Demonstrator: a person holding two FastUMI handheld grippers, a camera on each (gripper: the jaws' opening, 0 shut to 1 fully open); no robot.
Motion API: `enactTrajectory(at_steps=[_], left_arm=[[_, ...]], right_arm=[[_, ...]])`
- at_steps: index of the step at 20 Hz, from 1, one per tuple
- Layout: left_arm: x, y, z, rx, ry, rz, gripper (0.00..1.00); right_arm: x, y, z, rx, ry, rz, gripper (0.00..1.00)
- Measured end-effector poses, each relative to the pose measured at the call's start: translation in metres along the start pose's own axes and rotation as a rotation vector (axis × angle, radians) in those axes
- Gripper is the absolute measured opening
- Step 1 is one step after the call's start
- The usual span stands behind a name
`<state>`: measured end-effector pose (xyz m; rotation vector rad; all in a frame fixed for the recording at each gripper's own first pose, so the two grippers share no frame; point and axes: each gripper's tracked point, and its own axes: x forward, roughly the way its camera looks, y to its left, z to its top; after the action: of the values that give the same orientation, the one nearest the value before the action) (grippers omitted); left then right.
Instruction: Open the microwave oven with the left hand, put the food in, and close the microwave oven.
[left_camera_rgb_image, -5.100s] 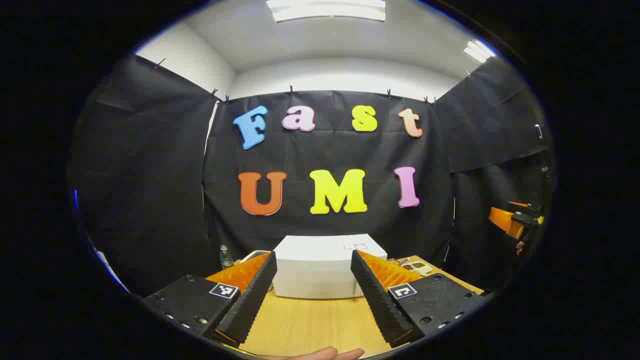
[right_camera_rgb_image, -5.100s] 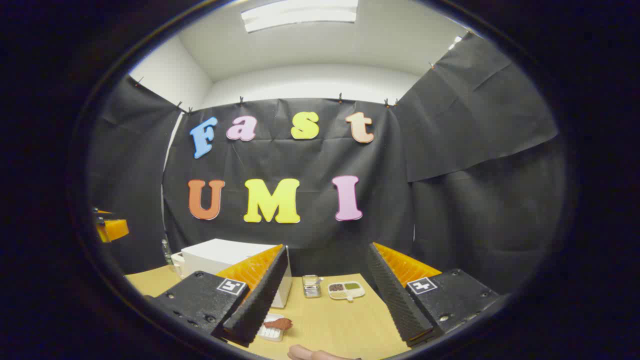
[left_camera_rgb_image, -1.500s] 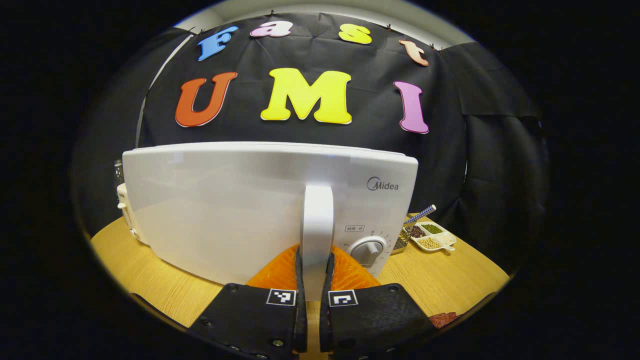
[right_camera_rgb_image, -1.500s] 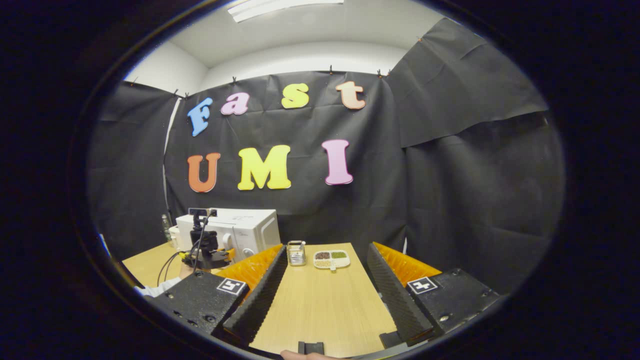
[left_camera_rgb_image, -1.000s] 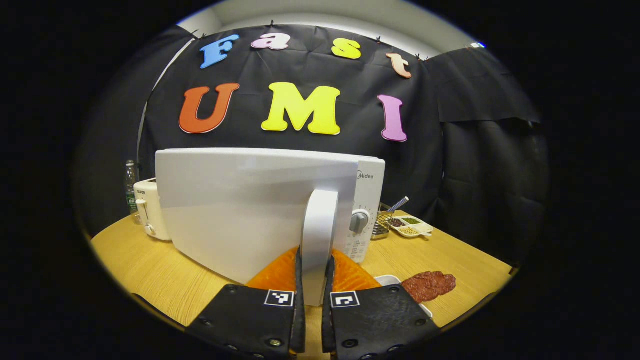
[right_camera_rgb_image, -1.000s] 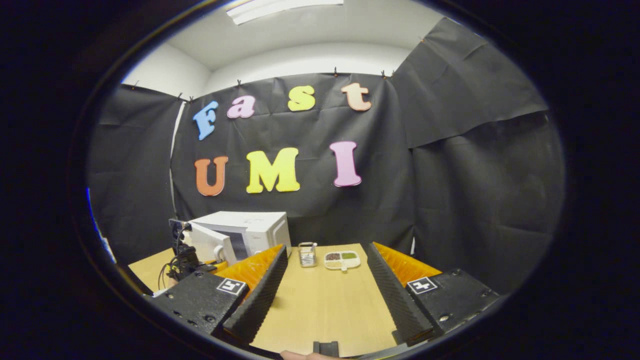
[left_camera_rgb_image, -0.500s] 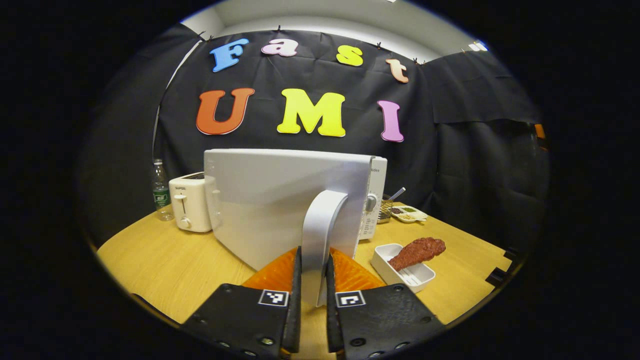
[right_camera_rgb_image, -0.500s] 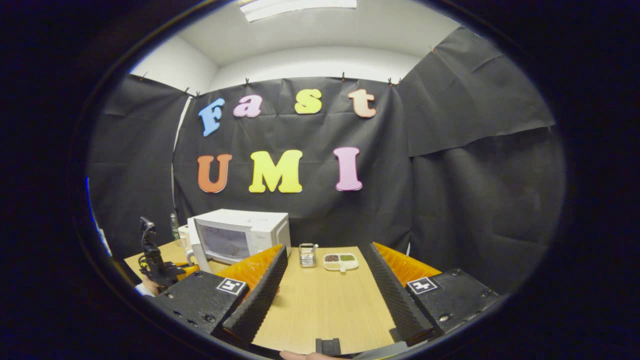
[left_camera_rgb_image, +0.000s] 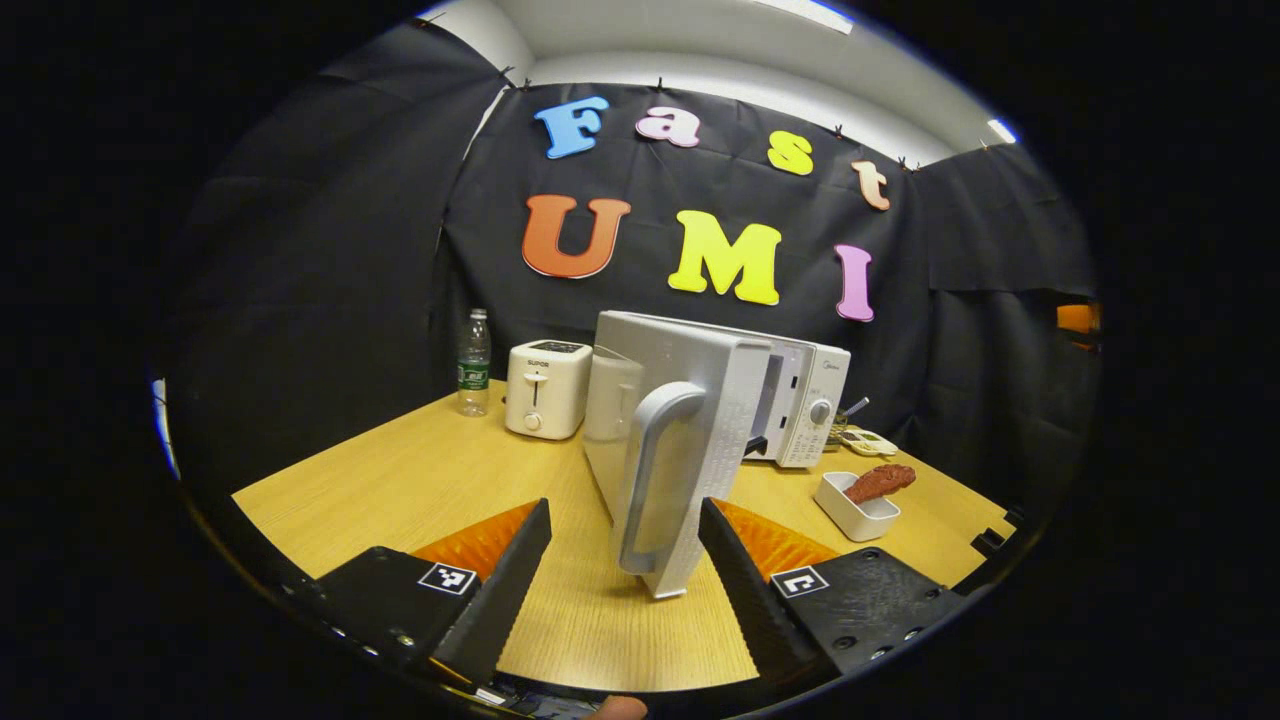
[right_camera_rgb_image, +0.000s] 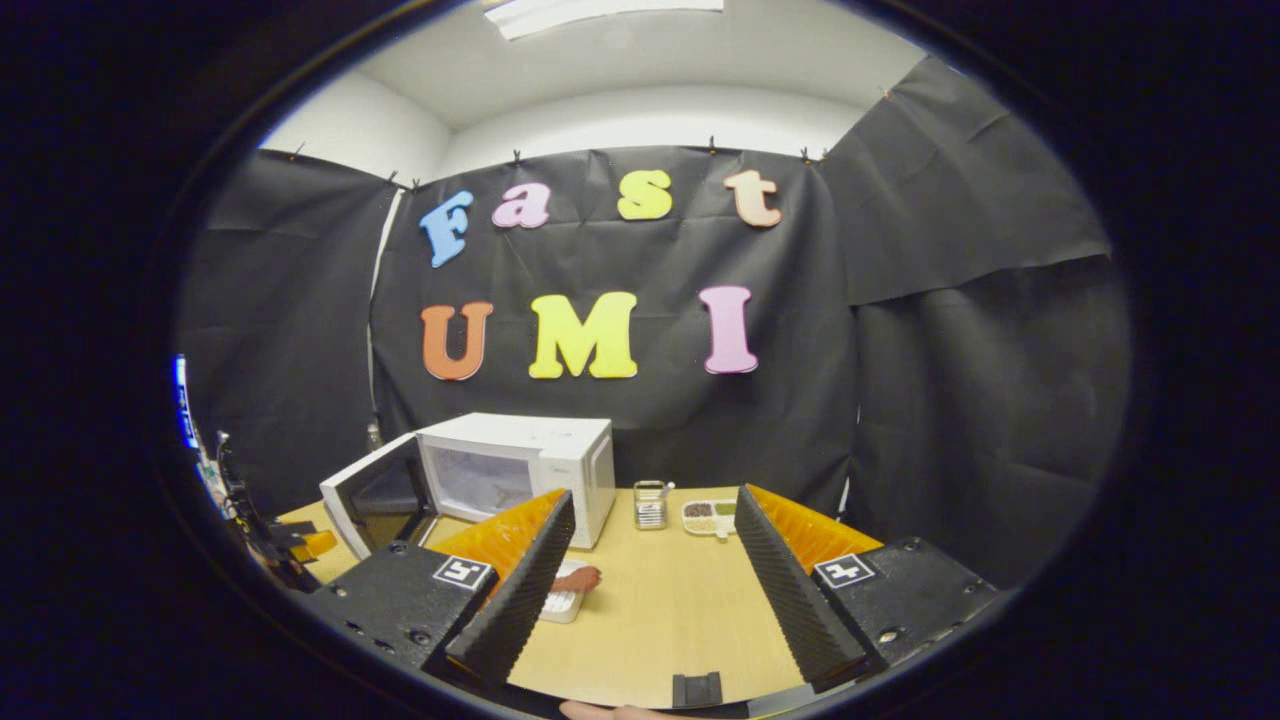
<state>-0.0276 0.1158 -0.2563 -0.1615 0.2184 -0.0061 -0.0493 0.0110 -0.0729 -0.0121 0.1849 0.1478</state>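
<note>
- Your left gripper (left_camera_rgb_image: 622, 560) is spread open, both fingers apart — the door handle (left_camera_rgb_image: 650, 470) stands between them, untouched.
- One microwave oven (right_camera_rgb_image: 520, 470), left of centre, door (left_camera_rgb_image: 680, 440) swung wide.
- One piece of food (left_camera_rgb_image: 878, 482) in one white tray (left_camera_rgb_image: 852, 512), right of the door.
- Your right gripper (right_camera_rgb_image: 645, 580) is open too — empty.
- One toaster (left_camera_rgb_image: 545, 388), one bottle (left_camera_rgb_image: 473, 362).

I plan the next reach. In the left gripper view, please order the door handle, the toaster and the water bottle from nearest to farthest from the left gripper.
1. Door handle, just ahead of the left gripper.
2. Toaster, farther back, left of the door.
3. Water bottle, far left.
</note>
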Motion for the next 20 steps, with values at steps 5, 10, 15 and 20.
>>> enactTrajectory(at_steps=[5, 10, 15, 20], left_arm=[[-0.029, 0.005, 0.033, 0.03, -0.033, 0.047, 0.92], [-0.034, -0.034, 0.078, 0.073, -0.044, 0.009, 0.92], [-0.013, -0.074, 0.117, 0.086, -0.06, -0.048, 0.92], [0.016, -0.083, 0.147, 0.123, -0.115, 0.008, 0.92]], right_arm=[[0.025, 0.026, 0.006, -0.048, 0.017, 0.052, 0.94], [0.066, 0.029, 0.009, -0.065, 0.043, 0.064, 0.94], [0.12, 0.024, -0.018, -0.062, 0.143, 0.077, 1.0], [0.179, 0.031, -0.074, -0.038, 0.316, 0.192, 1.0]])
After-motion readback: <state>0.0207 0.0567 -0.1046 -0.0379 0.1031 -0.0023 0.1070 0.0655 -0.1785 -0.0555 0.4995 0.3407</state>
